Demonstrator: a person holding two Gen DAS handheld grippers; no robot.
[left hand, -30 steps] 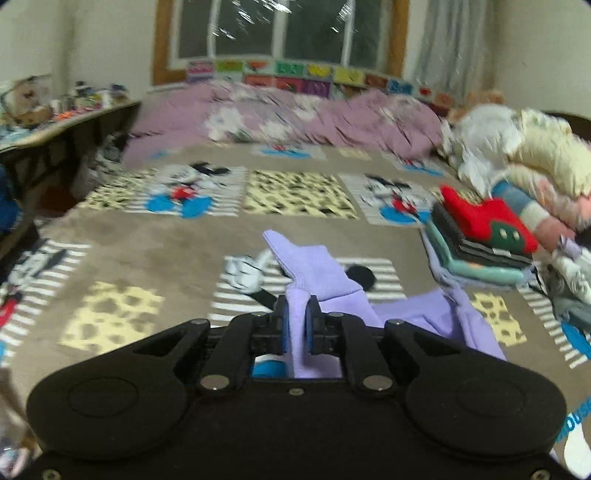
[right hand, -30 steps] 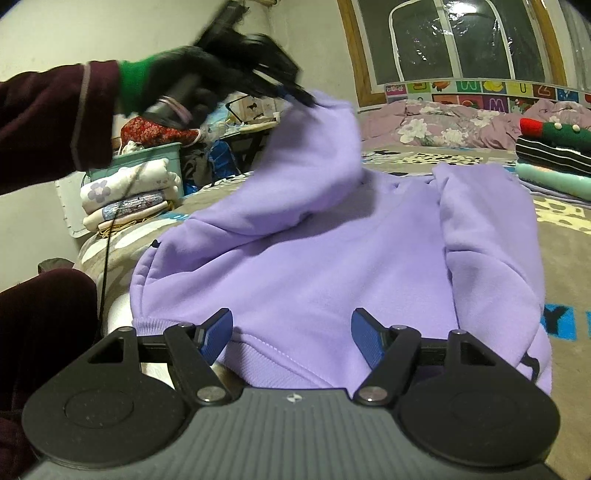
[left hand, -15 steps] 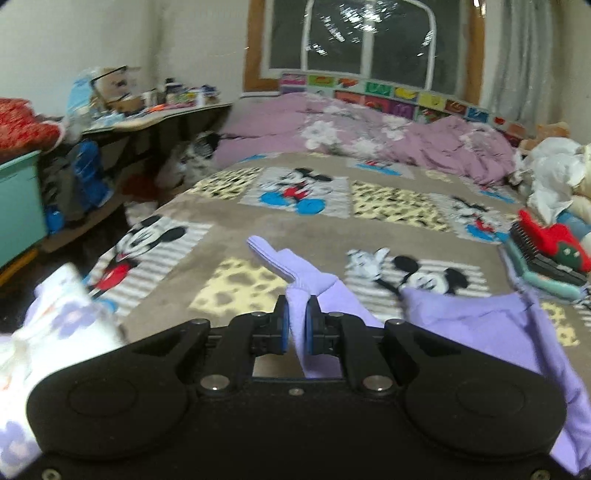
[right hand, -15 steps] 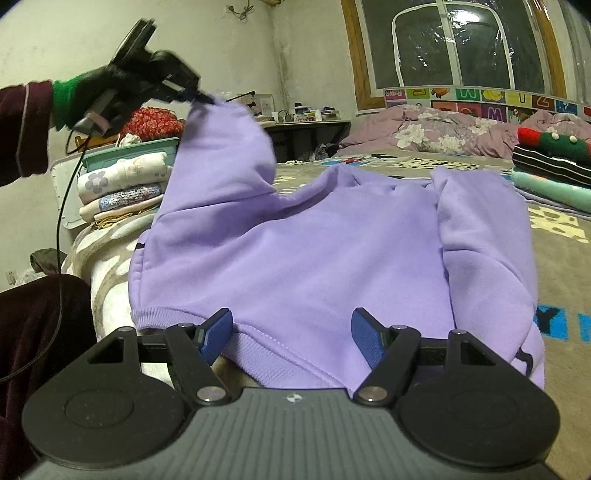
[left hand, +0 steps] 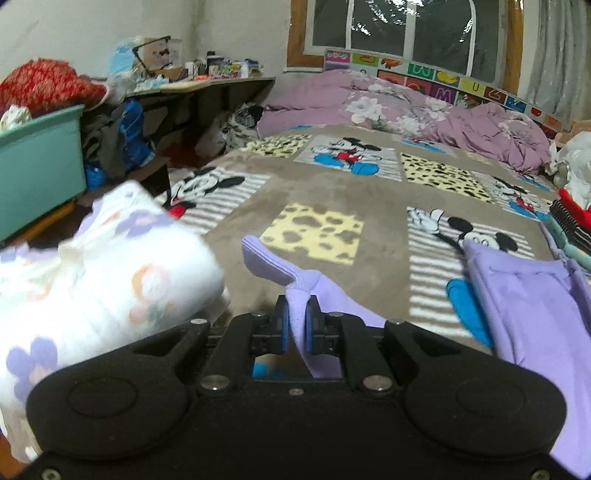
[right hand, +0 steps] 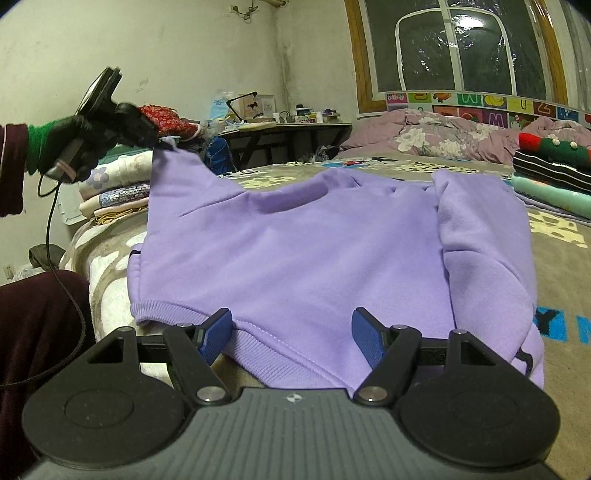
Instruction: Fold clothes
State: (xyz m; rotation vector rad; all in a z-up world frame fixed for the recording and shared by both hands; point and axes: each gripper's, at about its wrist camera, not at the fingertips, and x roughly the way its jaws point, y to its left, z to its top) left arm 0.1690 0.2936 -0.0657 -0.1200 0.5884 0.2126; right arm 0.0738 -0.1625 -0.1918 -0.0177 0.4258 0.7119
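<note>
Left wrist view: left gripper [left hand: 296, 325] clamped tight on a fold of the lilac sweatshirt's sleeve [left hand: 291, 280]; blue pads [left hand: 283, 326] pinch the cloth from both sides, cuff end sticking out past the tips to the far left. Sleeve hangs clear of the cartoon-mouse blanket [left hand: 332, 192]. Body of the lilac sweatshirt [left hand: 524, 295] lies to the right on the blanket. White floral folded bedding [left hand: 92, 280], blurred, close on the near left. Teal storage bin [left hand: 37, 166] further left, with a red knit item [left hand: 44, 85] on top. Crumpled mauve floral duvet [left hand: 424, 114] at the far end, under the window [left hand: 406, 33].

Right wrist view: right gripper [right hand: 291, 339] stands wide apart, nothing pinched; the ribbed hem [right hand: 258, 343] of the sweatshirt lies across between the two blue pads [right hand: 216, 334], and whether either pad touches it cannot be told. Sweatshirt spread flat, neck opening away from the camera, right sleeve [right hand: 476, 236] folded inward down along the body. At far left a black-gloved hand [right hand: 85, 147] with a green cuff holds the left gripper up off the bed edge, the left sleeve stretched taut from the shoulder to its tips. Stack of folded clothes [right hand: 550, 173] at far right on the blanket, red-and-green knit on top. Cluttered desk [right hand: 280, 129] against the far wall.
</note>
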